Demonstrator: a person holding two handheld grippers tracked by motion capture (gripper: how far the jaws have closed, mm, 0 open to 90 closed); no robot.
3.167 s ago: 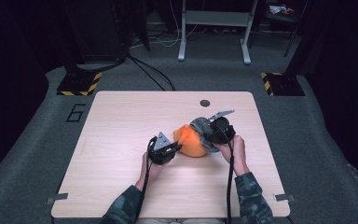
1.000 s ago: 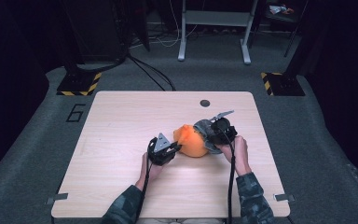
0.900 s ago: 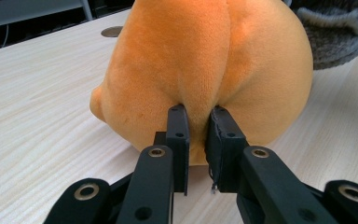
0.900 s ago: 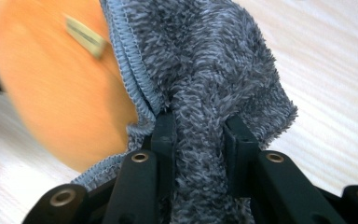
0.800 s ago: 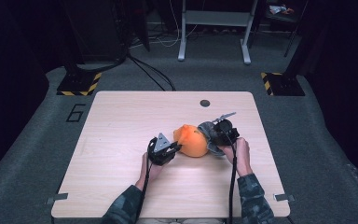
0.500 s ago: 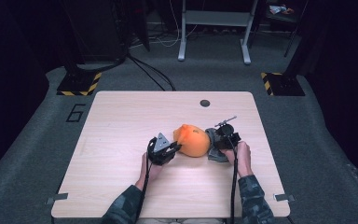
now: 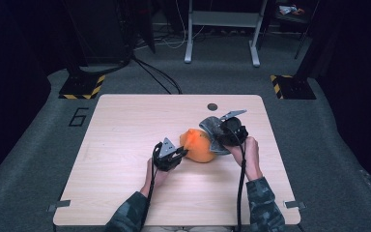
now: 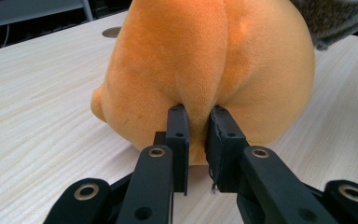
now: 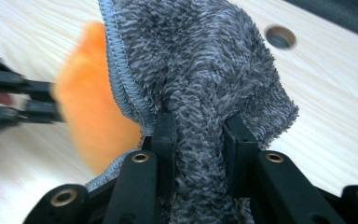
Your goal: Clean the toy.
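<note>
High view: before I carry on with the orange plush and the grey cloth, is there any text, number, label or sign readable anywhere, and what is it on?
"6": a large dark numeral on the grey floor mat, just left of the table's far left corner.
Yellow-and-black hazard stripes, no words: on two dark floor bases beyond the table.
No label or tag readable on the orange plush or the grey cloth.

We find the table [image 7: 125, 140] evenly lit from overhead while the floor around it falls into deep darkness. Shadows stay soft and short. In the right gripper view the orange plush toy [image 9: 93, 107] blurs; the grey cloth [image 9: 200, 79] stays sharp.
</note>
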